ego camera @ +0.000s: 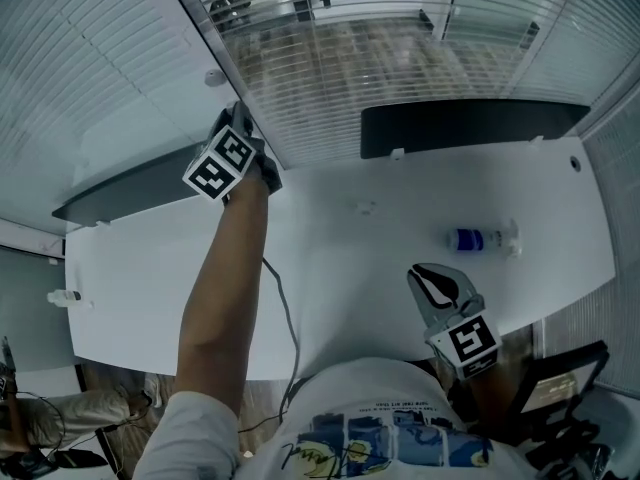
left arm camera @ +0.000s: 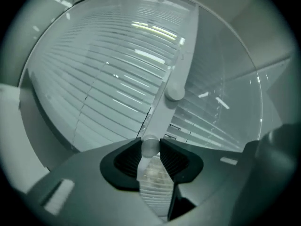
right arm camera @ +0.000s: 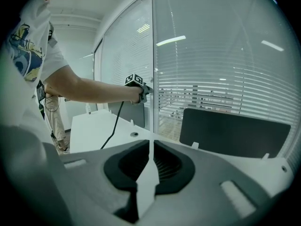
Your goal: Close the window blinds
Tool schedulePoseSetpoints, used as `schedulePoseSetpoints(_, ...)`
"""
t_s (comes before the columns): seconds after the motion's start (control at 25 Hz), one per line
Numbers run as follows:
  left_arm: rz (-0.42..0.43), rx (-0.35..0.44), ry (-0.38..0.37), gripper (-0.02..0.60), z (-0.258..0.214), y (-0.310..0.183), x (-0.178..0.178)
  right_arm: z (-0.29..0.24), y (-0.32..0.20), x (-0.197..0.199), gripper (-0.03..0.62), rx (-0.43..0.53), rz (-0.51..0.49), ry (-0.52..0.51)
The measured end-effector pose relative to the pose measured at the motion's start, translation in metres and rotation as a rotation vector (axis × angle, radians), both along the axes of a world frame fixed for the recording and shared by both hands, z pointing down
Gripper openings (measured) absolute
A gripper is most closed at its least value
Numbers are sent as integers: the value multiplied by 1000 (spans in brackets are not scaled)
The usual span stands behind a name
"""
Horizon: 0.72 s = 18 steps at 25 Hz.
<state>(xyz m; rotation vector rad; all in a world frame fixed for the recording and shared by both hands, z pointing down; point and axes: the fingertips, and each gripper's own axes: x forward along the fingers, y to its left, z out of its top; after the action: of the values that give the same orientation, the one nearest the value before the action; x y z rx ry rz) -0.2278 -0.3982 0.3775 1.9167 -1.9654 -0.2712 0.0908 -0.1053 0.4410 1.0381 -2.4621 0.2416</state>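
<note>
The window blinds sit behind glass: the left pane's slats [ego camera: 90, 58] [left arm camera: 99, 88] lie nearly flat and closed, while the middle pane's slats [ego camera: 380, 58] [right arm camera: 211, 88] let the outside show through. On the white frame post [left arm camera: 181, 55] between the panes are two round knobs. My left gripper [ego camera: 238, 116] [left arm camera: 150, 147] is raised to the post and shut on the lower knob [left arm camera: 150, 146]. The upper knob [ego camera: 215, 77] [left arm camera: 175, 93] is free. My right gripper [ego camera: 420, 273] [right arm camera: 151, 145] hangs low over the desk's near edge, shut, with nothing in it.
A white desk [ego camera: 340, 258] runs under the window, with dark partition panels [ego camera: 470, 126] along its back. A small bottle [ego camera: 482, 239] lies on the right side. A cable [ego camera: 287, 313] trails from my left arm. A chair [ego camera: 560, 388] stands at bottom right.
</note>
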Motion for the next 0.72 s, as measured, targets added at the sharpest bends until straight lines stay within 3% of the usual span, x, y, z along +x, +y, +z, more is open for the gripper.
schedulePoseSetpoints(0.12,7,21,125,126,2,-1,-1,-1,-1,-1,18,3,-4,-6)
schedulePoseSetpoints(0.2,19,17,113,126,1,-2,-1,-2,-2,-1,18,8,-1,-1)
schedulePoseSetpoints(0.28,34,4,34,127,1,-2,-1,-1,-1,0,18,-1,5,-6)
schedulePoseSetpoints(0.4,55,-30,-144,142,0,-1,-1,-1,0,0,18,-8,11,-17)
schedulePoseSetpoints(0.52,91,-43,-339,200,-3,2,3,-2,0,-1,18,-5,7,-18)
schedulePoseSetpoints(0.6,120,-42,-554,206,-6,5,8,1,0,1,18,2,4,-13)
schedulePoseSetpoints(0.72,184,-56,-953,204,-3,7,19,1,0,2,18,5,5,-12)
